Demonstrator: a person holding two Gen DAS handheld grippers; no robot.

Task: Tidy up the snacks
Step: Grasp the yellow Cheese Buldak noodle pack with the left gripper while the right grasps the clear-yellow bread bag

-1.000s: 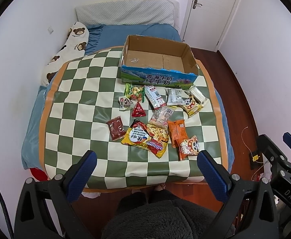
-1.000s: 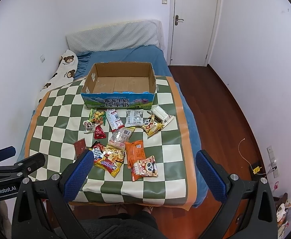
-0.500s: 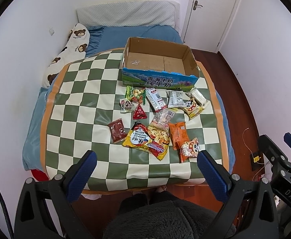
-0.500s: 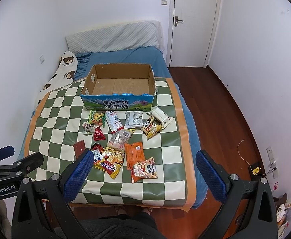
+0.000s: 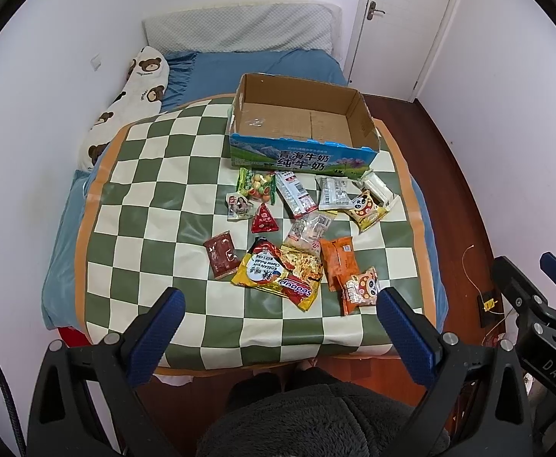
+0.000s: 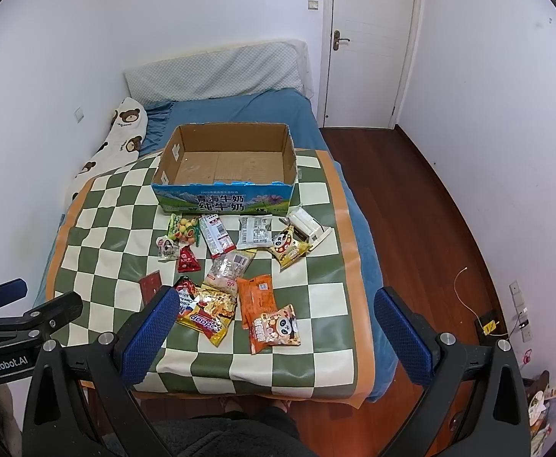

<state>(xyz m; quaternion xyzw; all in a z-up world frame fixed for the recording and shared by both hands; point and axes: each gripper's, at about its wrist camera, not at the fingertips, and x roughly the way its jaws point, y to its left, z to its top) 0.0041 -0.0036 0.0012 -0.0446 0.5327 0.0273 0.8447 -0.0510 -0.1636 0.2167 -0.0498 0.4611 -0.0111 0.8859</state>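
Several snack packets lie loose on a green-and-white checkered mat (image 5: 144,205): a yellow-red noodle bag (image 5: 279,274), an orange packet (image 5: 338,257), a panda packet (image 5: 359,287), a brown sachet (image 5: 221,254) and a red triangle (image 5: 263,219). An empty open cardboard box (image 5: 300,123) stands behind them. It also shows in the right wrist view (image 6: 226,167), with the noodle bag (image 6: 207,310) and the panda packet (image 6: 276,327). My left gripper (image 5: 278,329) and my right gripper (image 6: 272,327) are both open and empty, held high above the mat's near edge.
The mat covers a bed with blue sheets (image 5: 239,72), a bear-print pillow (image 5: 125,106) at the left and a grey headboard cushion (image 5: 239,30). White walls close in on the left. A wooden floor (image 6: 430,228) and a door (image 6: 369,38) lie to the right.
Both grippers have drifted slightly, so the mat and the snacks sit a little lower in both views. Nothing on the mat has moved. Both grippers stay open.
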